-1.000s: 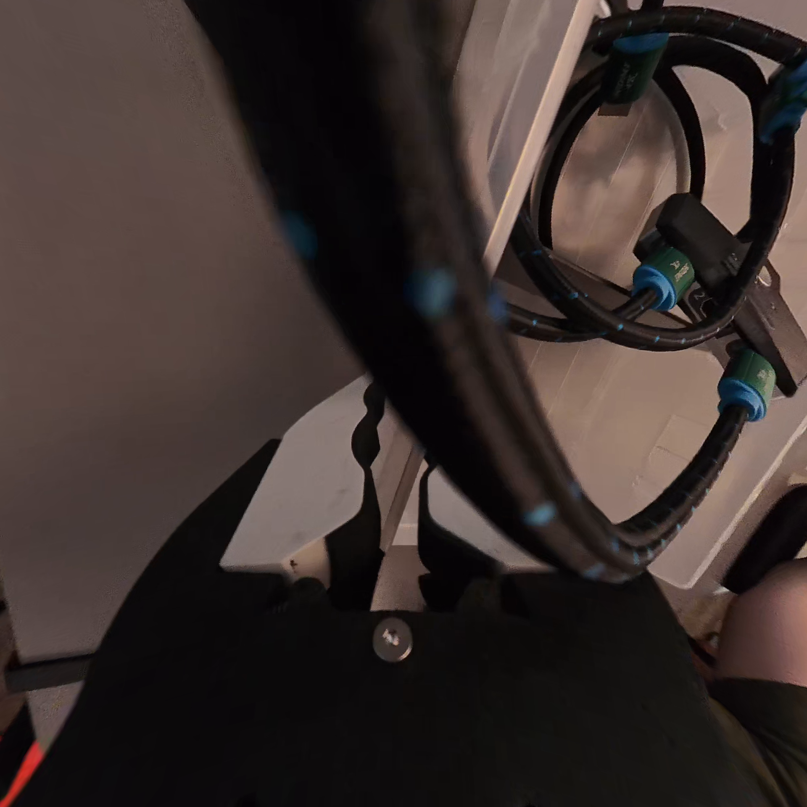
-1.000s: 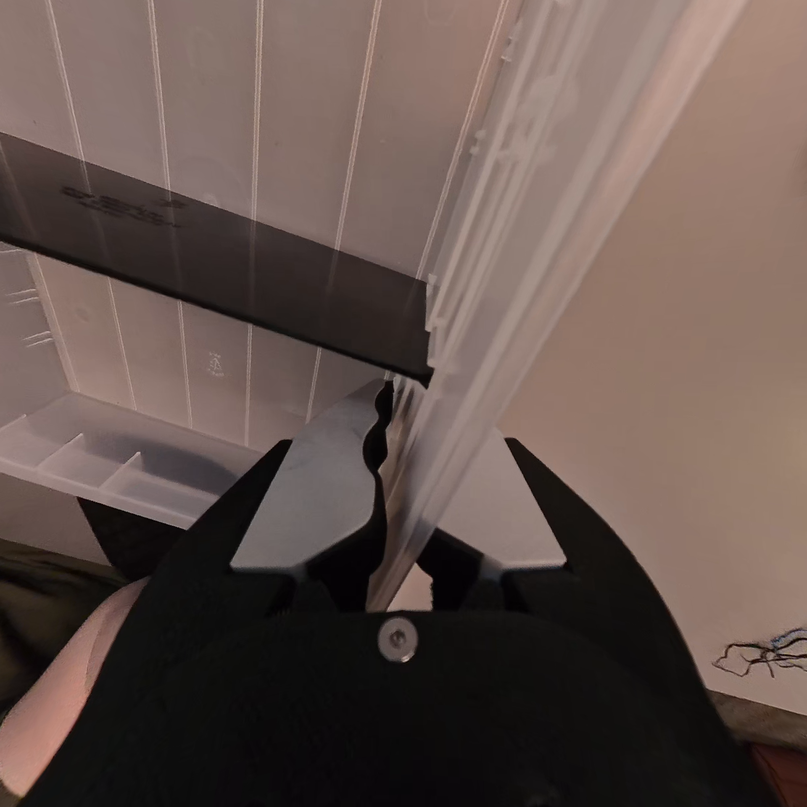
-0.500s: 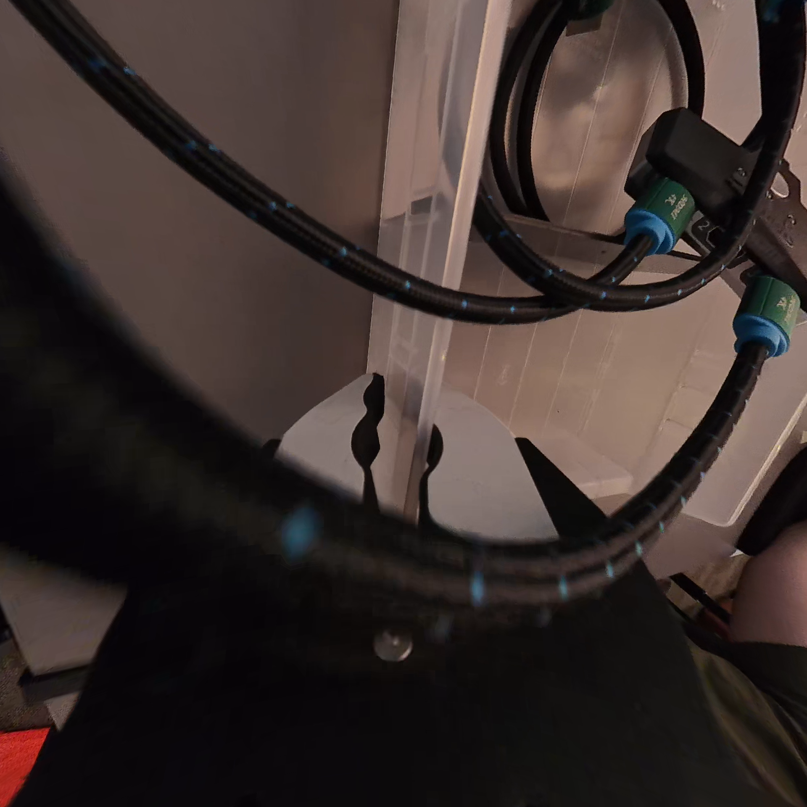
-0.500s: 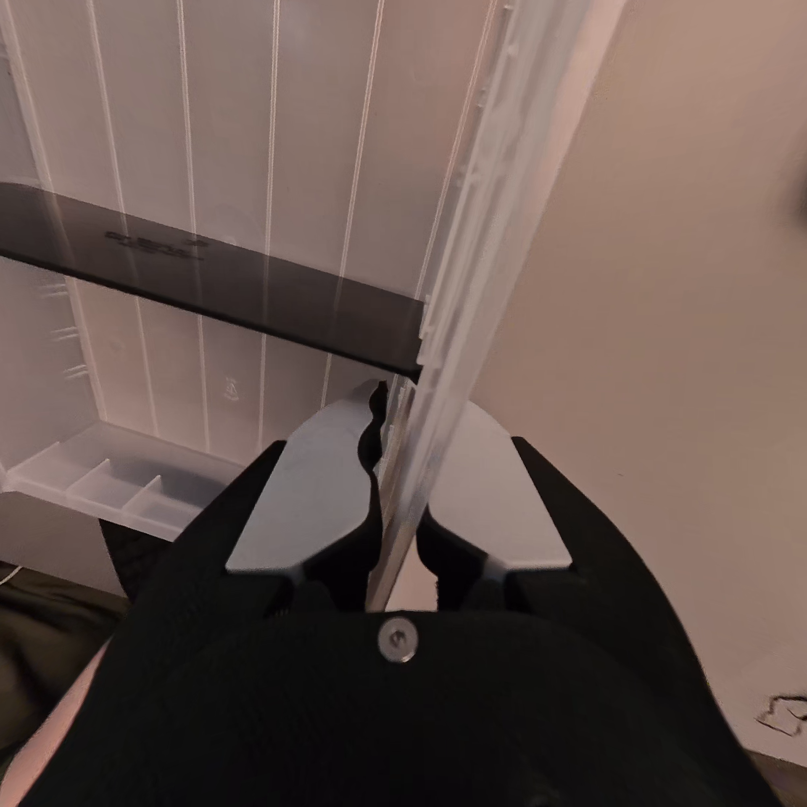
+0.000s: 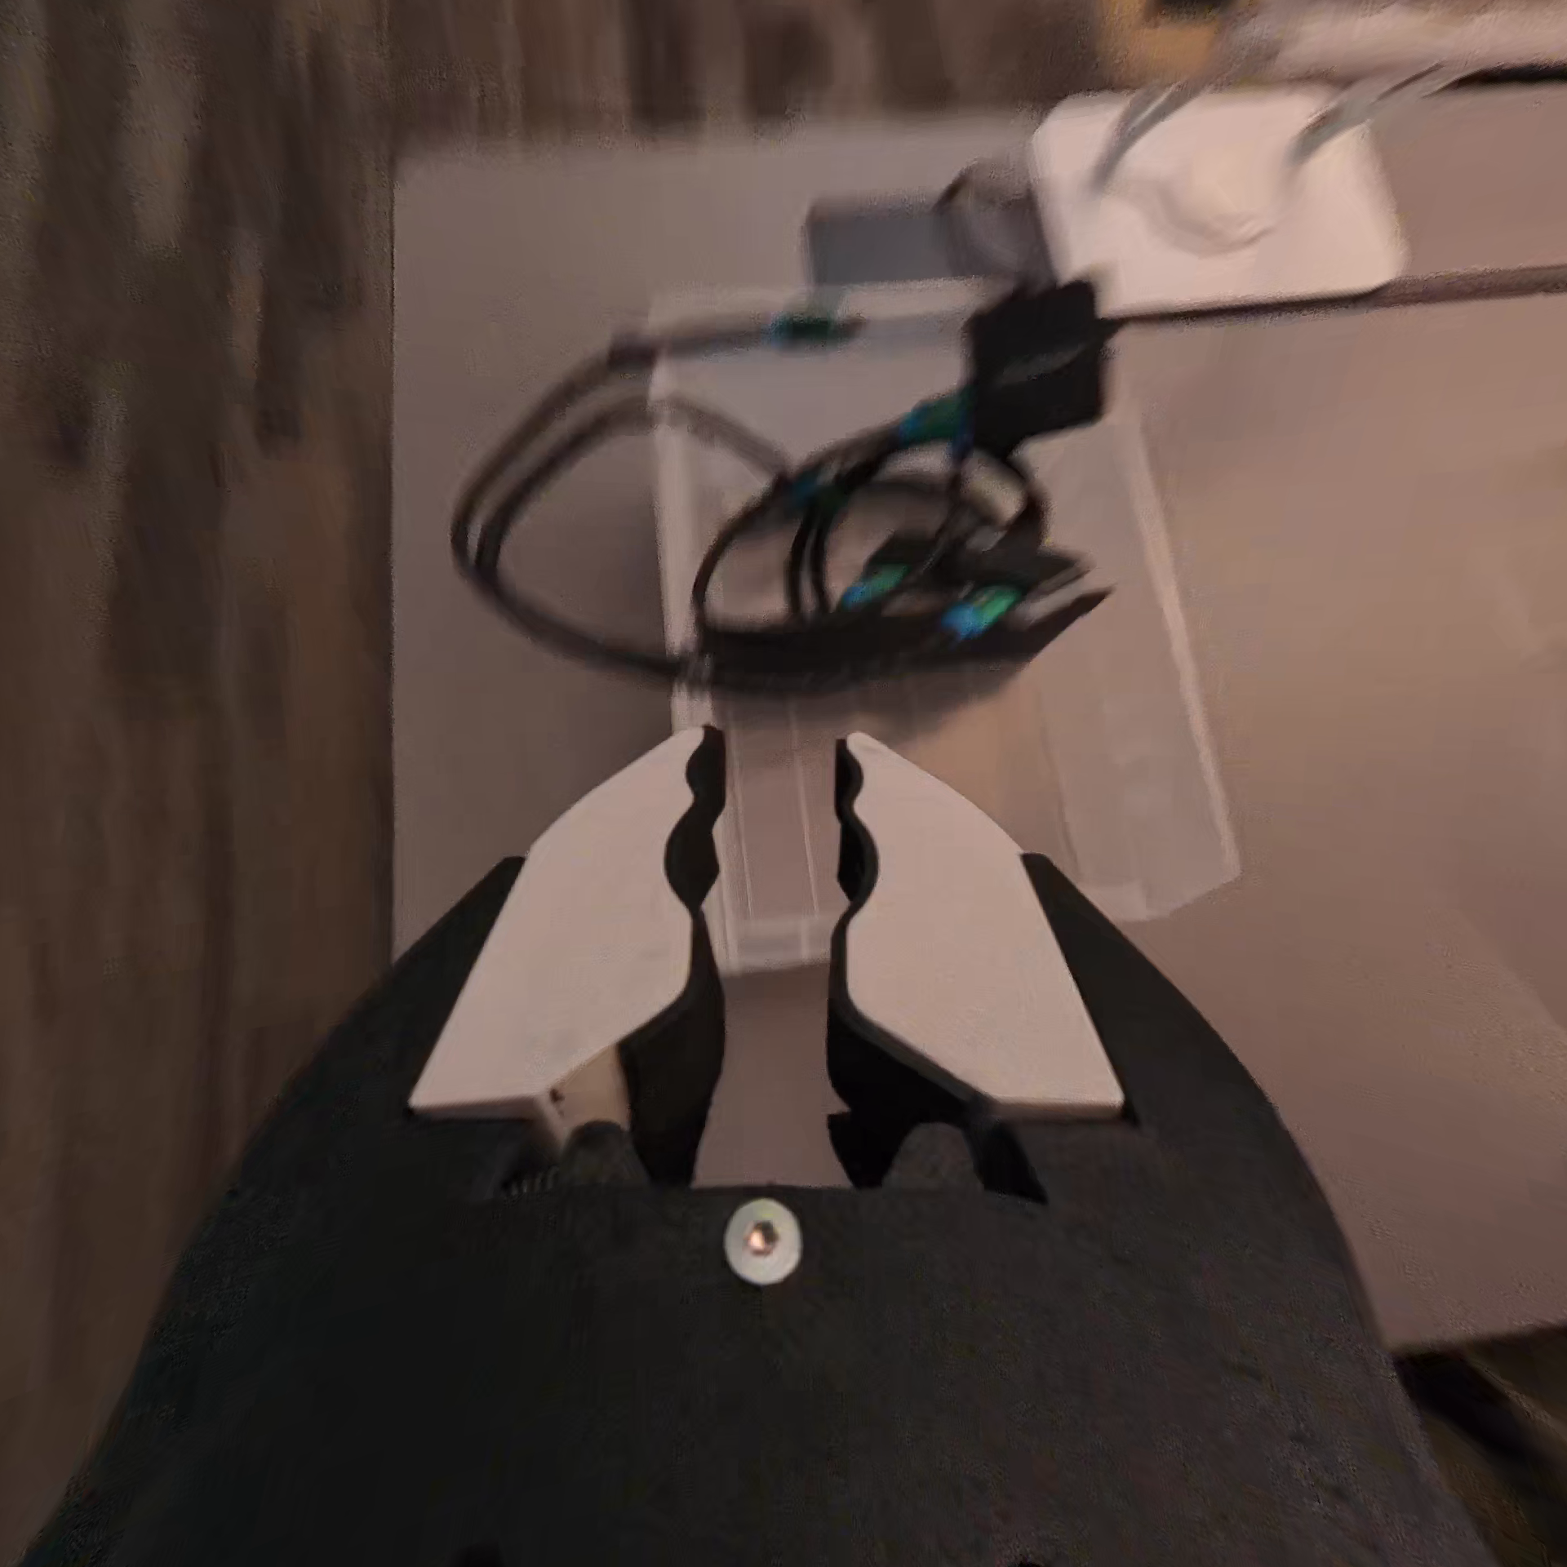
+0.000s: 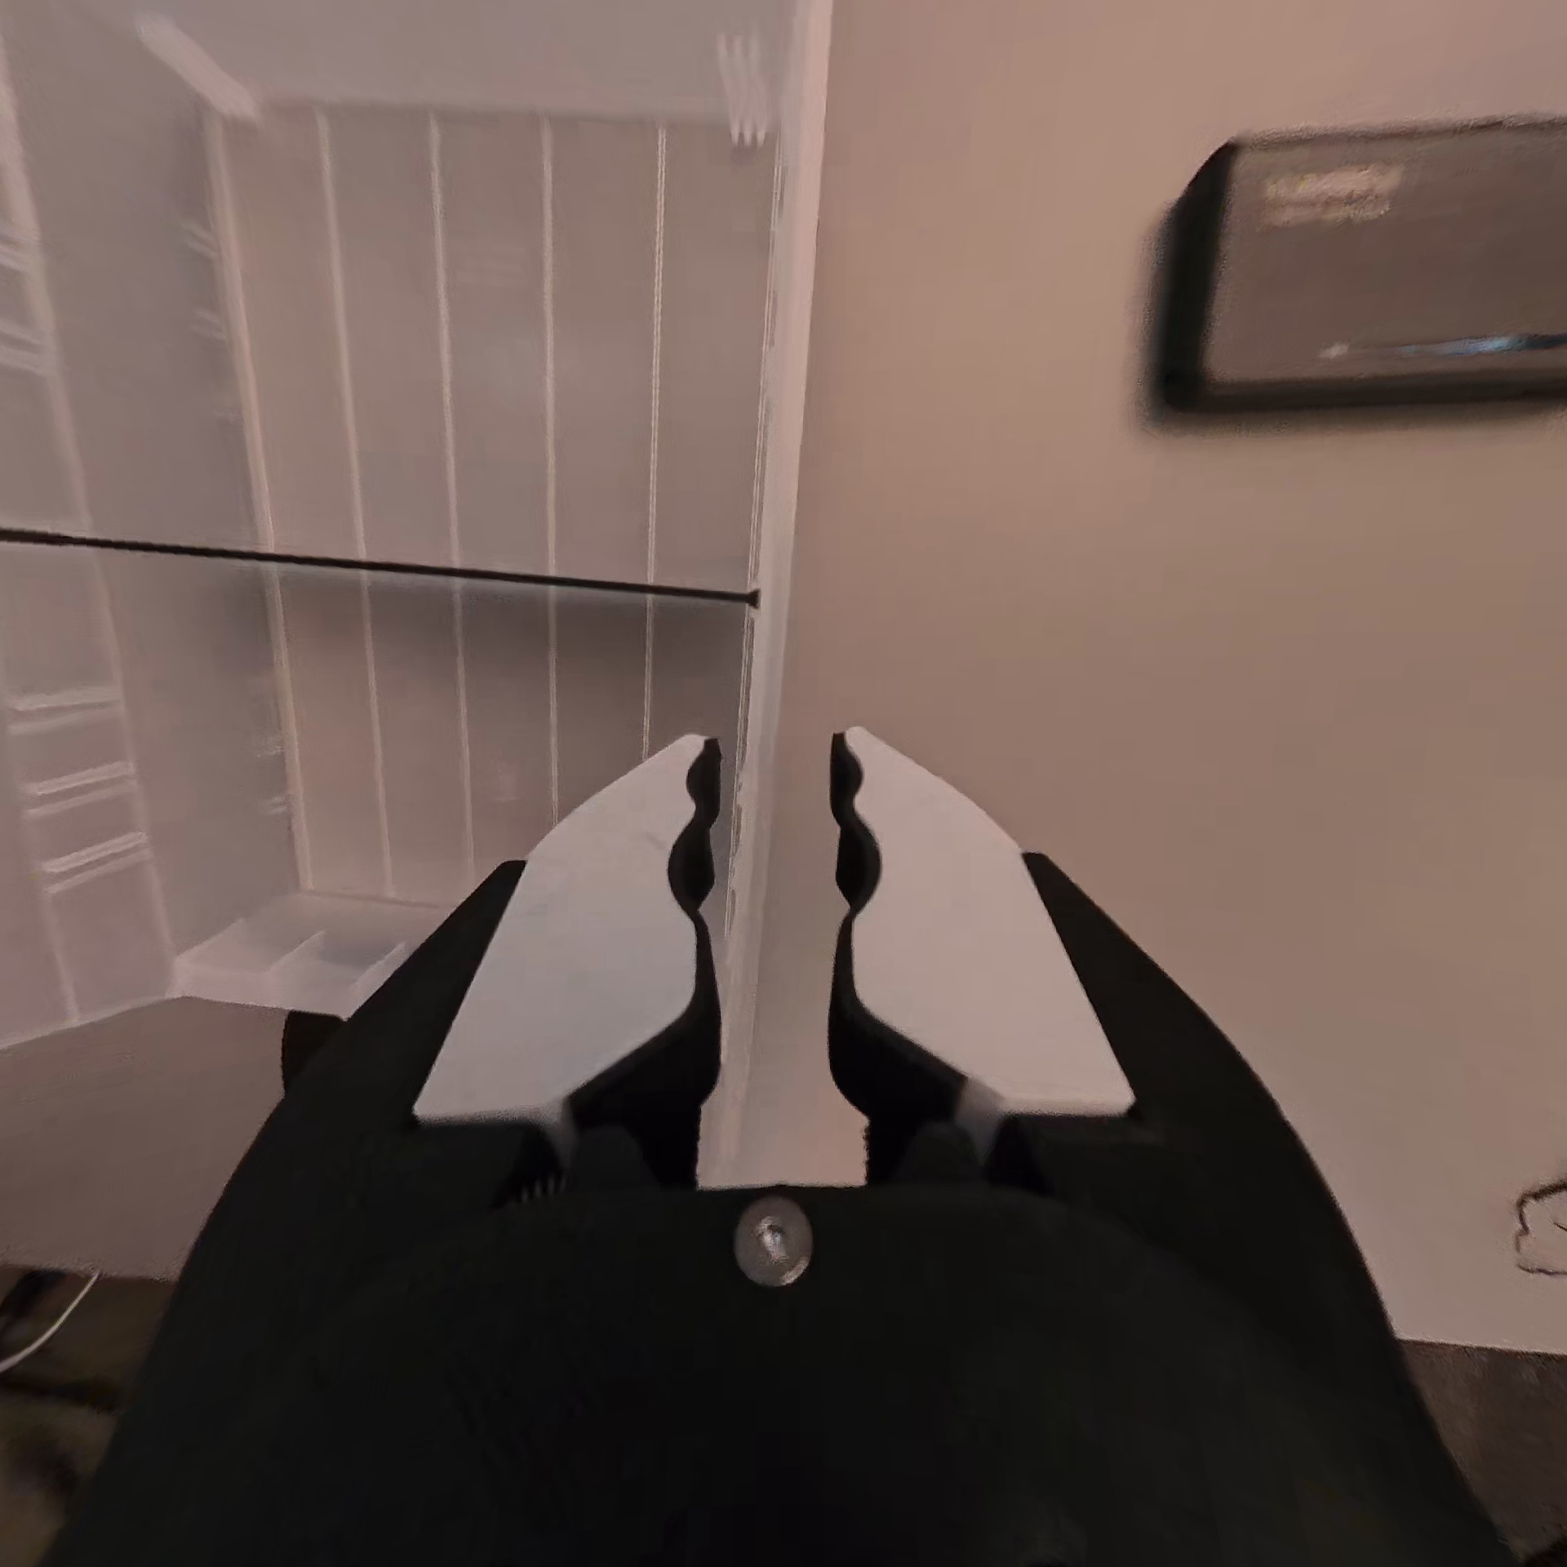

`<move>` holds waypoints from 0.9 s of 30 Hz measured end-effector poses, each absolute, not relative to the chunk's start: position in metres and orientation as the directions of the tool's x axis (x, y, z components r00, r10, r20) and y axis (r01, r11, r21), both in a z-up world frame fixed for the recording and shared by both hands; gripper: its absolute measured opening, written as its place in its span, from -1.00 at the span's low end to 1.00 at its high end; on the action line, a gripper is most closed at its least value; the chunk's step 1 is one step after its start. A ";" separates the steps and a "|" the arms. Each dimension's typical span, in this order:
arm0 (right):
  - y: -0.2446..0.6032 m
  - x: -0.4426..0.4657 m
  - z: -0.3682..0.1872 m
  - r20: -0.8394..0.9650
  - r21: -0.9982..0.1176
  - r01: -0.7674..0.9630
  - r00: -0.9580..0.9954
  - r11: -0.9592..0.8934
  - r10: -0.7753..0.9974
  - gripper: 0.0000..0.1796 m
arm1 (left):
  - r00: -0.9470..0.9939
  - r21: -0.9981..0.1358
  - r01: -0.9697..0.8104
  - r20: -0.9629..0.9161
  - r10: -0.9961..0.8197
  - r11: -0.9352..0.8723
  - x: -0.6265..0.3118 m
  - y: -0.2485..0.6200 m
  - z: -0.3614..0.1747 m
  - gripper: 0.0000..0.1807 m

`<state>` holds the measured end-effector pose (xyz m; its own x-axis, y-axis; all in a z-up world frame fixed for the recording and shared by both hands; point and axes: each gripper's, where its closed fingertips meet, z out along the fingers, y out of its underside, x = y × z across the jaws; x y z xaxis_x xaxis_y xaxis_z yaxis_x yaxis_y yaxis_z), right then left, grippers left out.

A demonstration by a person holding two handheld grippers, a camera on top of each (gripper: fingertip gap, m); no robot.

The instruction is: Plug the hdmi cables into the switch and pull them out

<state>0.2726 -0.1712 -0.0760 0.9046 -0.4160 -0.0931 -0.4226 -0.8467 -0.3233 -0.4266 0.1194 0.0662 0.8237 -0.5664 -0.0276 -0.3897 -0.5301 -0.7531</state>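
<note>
The left wrist view is blurred. A clear plastic bin (image 5: 1128, 763) lies on a white table ahead of my left gripper (image 5: 778, 746), which is open, empty and drawn back from it. Black braided HDMI cables (image 5: 543, 585) with green and blue plugs (image 5: 984, 612) loop in and over the bin, some plugs at a flat black switch (image 5: 1056, 585). A black block (image 5: 1039, 365) sits above them. My right gripper (image 6: 776, 744) is open, its fingers astride the bin's side wall (image 6: 784, 424) without gripping it. A thin black plate (image 6: 381, 564) shows edge-on inside.
A white box (image 5: 1212, 186) and a grey box (image 5: 882, 242) stand at the table's far side. Wood floor (image 5: 170, 763) lies to the left. A dark flat device (image 6: 1374, 263) lies on the white surface to the right, with a tangle of thread (image 6: 1543, 1221) near the edge.
Both grippers were shut on the bin's walls and have opened and let go. The left gripper has pulled well back, so the whole bin and cables show. The right stays at the wall.
</note>
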 end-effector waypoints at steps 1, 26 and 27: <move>-0.171 0.274 -0.063 -0.065 -0.369 -0.416 0.904 -0.831 -0.423 -0.71 | 0.767 -0.814 -0.434 -0.108 -0.633 -0.386 -0.407 0.118 0.084 -0.62; -0.099 0.145 0.187 0.535 -0.823 0.568 0.769 -0.009 -0.349 -0.57 | 0.211 -0.298 -0.954 -0.742 -0.636 0.031 -0.235 0.225 -0.047 -0.21; -0.099 0.148 0.186 0.535 -0.824 0.566 0.768 -0.018 -0.353 -0.57 | 0.197 -0.277 -0.961 -0.734 -0.650 0.021 -0.237 0.227 -0.051 -0.22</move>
<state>0.1481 -0.0988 0.1857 0.7677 -0.3527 0.5350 0.5661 -0.0178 -0.8241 -0.2366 0.2267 -0.0513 0.1969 -0.6497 -0.7343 -0.9607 0.0215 -0.2767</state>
